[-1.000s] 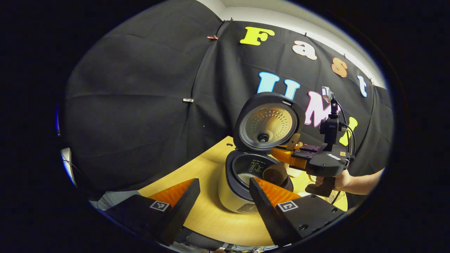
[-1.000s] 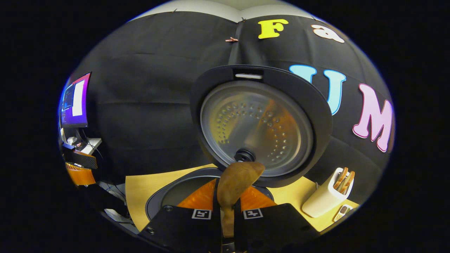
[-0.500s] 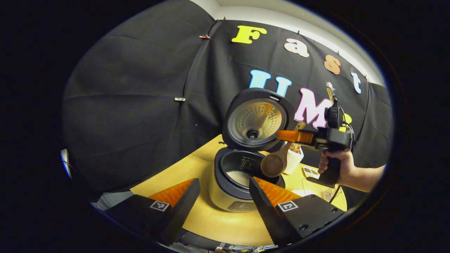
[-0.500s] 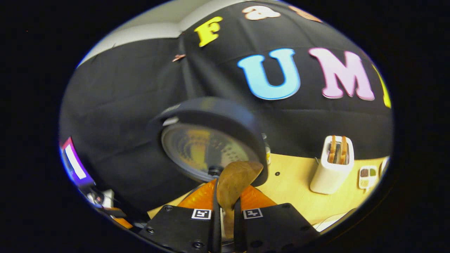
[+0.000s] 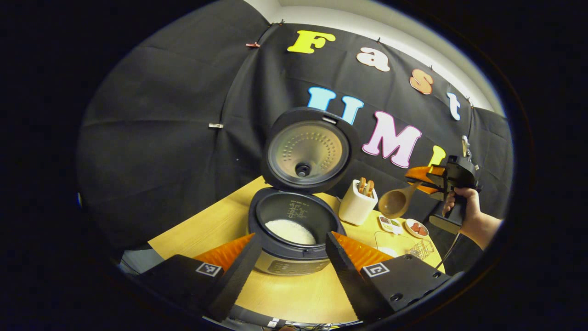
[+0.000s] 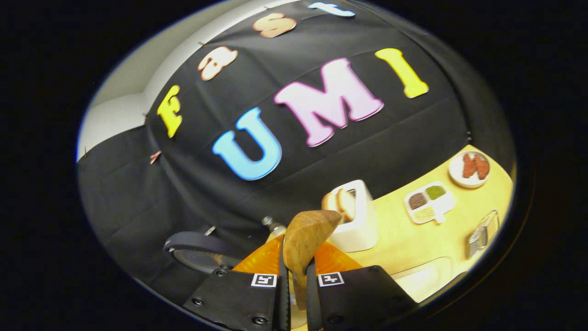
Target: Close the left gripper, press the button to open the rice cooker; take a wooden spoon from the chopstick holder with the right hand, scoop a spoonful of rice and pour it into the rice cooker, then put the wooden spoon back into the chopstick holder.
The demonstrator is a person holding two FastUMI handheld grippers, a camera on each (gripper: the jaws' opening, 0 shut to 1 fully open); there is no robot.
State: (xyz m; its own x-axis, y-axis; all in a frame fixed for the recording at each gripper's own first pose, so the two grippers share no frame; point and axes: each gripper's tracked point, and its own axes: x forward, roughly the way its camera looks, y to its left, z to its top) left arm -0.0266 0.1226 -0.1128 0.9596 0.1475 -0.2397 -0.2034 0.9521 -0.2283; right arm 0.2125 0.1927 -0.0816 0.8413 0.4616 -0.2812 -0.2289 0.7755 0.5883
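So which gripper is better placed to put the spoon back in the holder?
Right. The right gripper already clamps the wooden spoon and holds it beside the chopstick holder. The left gripper is open in front of the rice cooker.

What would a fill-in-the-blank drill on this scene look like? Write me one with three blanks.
1. The rice cooker has its lid standing ____.
2. The right gripper is shut on the handle of a wooden ____.
3. The white chopstick holder stands on the table beside the ____.

Missing words: open; spoon; rice cooker
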